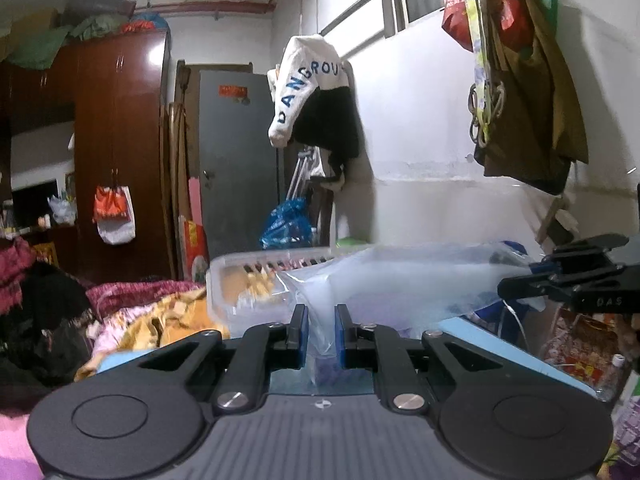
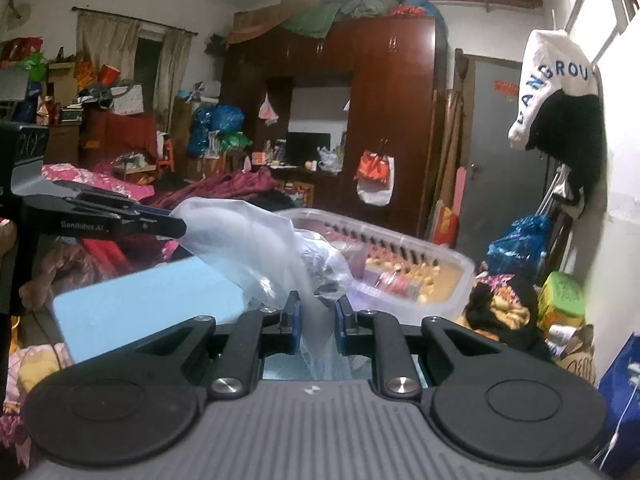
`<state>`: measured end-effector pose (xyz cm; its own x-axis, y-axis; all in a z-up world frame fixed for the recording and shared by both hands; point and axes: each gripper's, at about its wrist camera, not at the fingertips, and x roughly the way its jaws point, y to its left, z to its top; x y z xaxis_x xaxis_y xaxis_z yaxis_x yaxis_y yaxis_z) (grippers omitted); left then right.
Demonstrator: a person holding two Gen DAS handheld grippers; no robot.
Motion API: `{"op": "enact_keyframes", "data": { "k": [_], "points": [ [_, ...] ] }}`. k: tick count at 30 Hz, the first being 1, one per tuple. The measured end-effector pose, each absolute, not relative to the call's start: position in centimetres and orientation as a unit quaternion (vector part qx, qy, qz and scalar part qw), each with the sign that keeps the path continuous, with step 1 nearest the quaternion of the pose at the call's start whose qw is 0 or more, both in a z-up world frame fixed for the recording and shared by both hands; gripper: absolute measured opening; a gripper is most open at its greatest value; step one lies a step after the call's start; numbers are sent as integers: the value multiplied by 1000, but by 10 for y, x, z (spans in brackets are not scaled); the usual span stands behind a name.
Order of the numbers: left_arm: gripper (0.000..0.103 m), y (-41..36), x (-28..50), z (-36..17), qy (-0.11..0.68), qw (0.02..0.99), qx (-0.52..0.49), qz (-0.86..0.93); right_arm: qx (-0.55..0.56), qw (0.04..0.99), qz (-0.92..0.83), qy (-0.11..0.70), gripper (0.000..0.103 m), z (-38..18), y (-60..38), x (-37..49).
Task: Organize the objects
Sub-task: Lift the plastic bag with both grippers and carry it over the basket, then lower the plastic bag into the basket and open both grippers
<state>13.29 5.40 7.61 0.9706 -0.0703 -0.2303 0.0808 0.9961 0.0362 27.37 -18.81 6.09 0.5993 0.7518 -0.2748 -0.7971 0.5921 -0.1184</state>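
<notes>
A clear plastic bag [image 1: 400,280] is stretched between both grippers above a light blue board [image 2: 140,308]. My left gripper [image 1: 322,334] is shut on one edge of the bag; it also shows at the left of the right wrist view [image 2: 176,226]. My right gripper [image 2: 318,326] is shut on the other edge of the bag [image 2: 248,248]; it also shows at the right of the left wrist view [image 1: 508,286]. Dark small items show blurred inside the bag. A clear plastic bin [image 2: 440,280] with packaged items stands just behind the bag.
The bin shows in the left wrist view too [image 1: 248,284]. Piled bedding and clothes [image 1: 132,312] lie left of it. A brown wardrobe [image 2: 392,120], a grey door [image 1: 236,152], hanging bags [image 1: 524,92] and a blue bag [image 2: 516,244] line the walls.
</notes>
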Motion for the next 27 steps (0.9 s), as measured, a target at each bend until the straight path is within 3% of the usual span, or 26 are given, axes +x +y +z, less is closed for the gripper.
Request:
{"op": "enact_keyframes", "data": {
  "k": [16, 27],
  "points": [
    [17, 70, 266, 92, 179, 984, 22, 14, -91, 899, 398, 159, 18, 64, -140, 371],
    [17, 81, 308, 80, 238, 970, 15, 52, -75, 905, 358, 217, 19, 52, -133, 398]
  ]
}}
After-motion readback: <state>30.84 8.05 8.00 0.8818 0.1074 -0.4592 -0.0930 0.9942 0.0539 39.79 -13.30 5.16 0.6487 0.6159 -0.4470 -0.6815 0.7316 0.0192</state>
